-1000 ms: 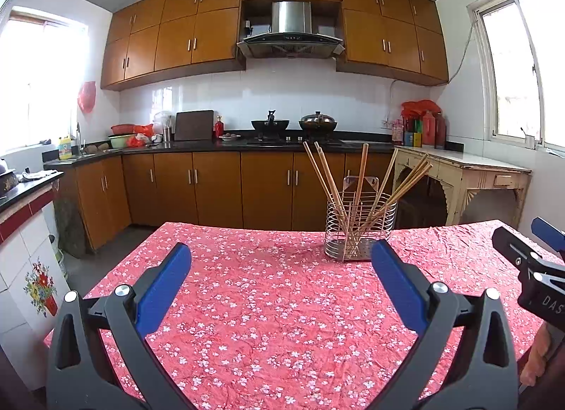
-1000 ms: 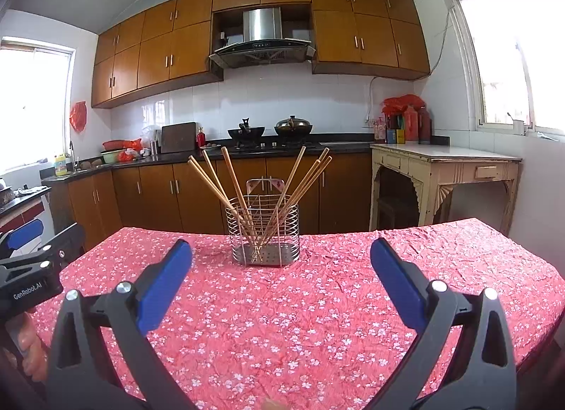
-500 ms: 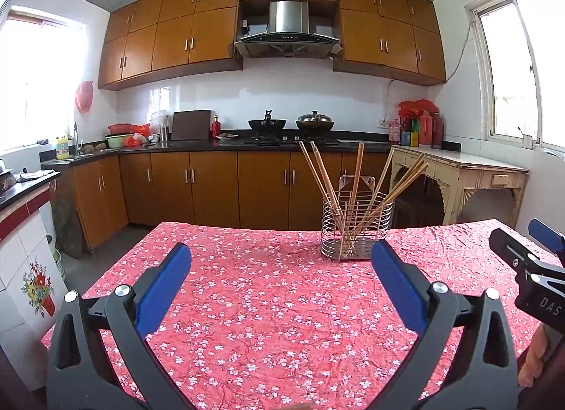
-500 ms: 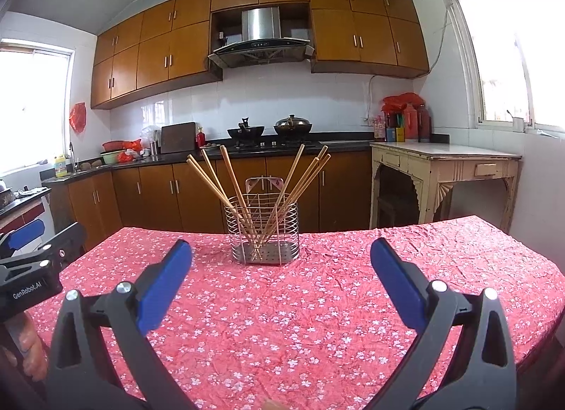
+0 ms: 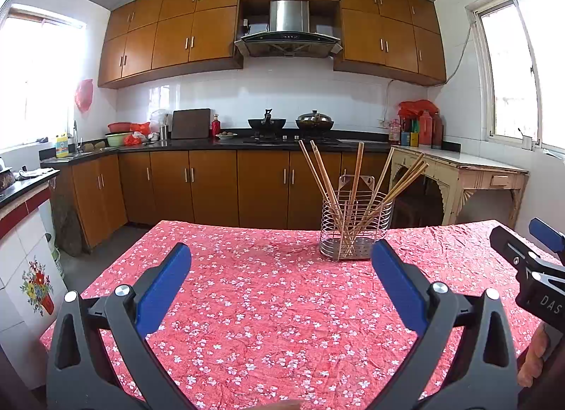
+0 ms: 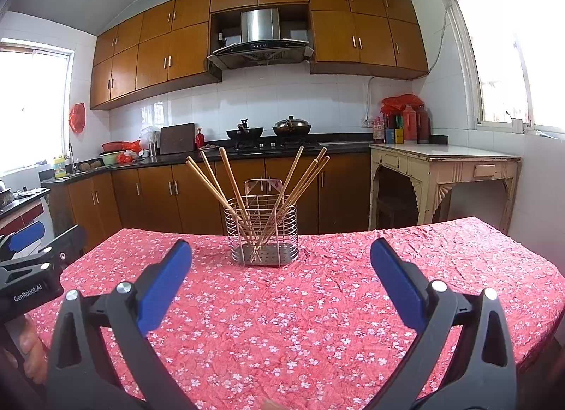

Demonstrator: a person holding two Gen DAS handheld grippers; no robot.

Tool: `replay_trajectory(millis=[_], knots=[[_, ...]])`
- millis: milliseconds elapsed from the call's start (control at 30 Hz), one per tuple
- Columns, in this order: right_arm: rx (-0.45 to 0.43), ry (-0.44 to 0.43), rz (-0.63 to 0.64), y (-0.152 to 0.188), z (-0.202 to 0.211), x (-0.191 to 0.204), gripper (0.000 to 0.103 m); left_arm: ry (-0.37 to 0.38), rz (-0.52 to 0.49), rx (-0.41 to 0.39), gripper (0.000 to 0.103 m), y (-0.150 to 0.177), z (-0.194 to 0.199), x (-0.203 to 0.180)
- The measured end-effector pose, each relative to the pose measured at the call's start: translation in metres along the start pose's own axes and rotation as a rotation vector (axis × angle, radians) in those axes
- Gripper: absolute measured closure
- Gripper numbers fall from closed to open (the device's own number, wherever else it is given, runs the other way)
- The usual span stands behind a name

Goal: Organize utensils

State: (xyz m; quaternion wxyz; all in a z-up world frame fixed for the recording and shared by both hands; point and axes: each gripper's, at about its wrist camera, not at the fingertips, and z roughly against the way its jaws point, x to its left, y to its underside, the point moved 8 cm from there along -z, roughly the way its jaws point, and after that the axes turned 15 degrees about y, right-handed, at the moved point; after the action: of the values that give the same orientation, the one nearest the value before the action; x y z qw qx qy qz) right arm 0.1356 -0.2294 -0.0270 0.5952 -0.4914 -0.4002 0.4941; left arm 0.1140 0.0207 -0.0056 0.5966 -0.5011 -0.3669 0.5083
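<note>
chopsticks (image 6: 243,194): thin, light, stiff wood, likely slick; best pinched on the bare upper shaft above the rim.
wire holder (image 6: 263,233): standing on the desk (image 6: 317,311), chopsticks fanned out inside it.
right gripper (image 6: 280,283): jaws apart, empty, short of the holder.
left gripper (image 5: 280,283): jaws apart, empty, holder ahead toward its right finger.

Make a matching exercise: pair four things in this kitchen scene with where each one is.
Things:
1. chopsticks
2. wire holder
3. woks
4. left gripper

Places:
A. on the stove at the back
B. open above the tablecloth
C. standing in the holder
D. on the tablecloth

Pairs: 1-C, 2-D, 3-A, 4-B
</note>
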Motion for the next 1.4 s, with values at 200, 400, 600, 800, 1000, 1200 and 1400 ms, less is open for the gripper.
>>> replay_trajectory(millis=[200,400,600,800,1000,1200,1400], knots=[[0.002,0.000,-0.002,0.0006,-0.0010,-0.0015,0.004,0.000,-0.001,0.002,0.002,0.0003,0.0000,0.0002],[0.003,0.002,-0.001,0.0009,-0.0014,-0.0012,0.004,-0.001,0.002,0.004,0.002,0.0005,-0.0008,0.0009],[0.009,-0.001,0.001,0.0032,-0.0012,0.0008,0.004,-0.006,0.002,0.008,0.002,0.0018,-0.0009,-0.0001],[0.010,-0.001,-0.001,0.0037,-0.0007,0.0008,0.004,-0.004,0.001,0.008,0.002,0.0020,-0.0014,-0.0009],[0.011,-0.002,-0.001,0.0037,-0.0009,0.0001,0.004,-0.003,0.002,0.010,0.002,0.0026,-0.0019,-0.0014],[0.015,-0.002,-0.004,0.0036,-0.0018,-0.0007,0.004,-0.004,0.001,0.011,0.002,0.0025,-0.0019,-0.0015],[0.014,-0.002,-0.004,0.0034,-0.0018,-0.0007,0.004,-0.005,0.001,0.012,0.002,0.0029,-0.0025,-0.0017]])
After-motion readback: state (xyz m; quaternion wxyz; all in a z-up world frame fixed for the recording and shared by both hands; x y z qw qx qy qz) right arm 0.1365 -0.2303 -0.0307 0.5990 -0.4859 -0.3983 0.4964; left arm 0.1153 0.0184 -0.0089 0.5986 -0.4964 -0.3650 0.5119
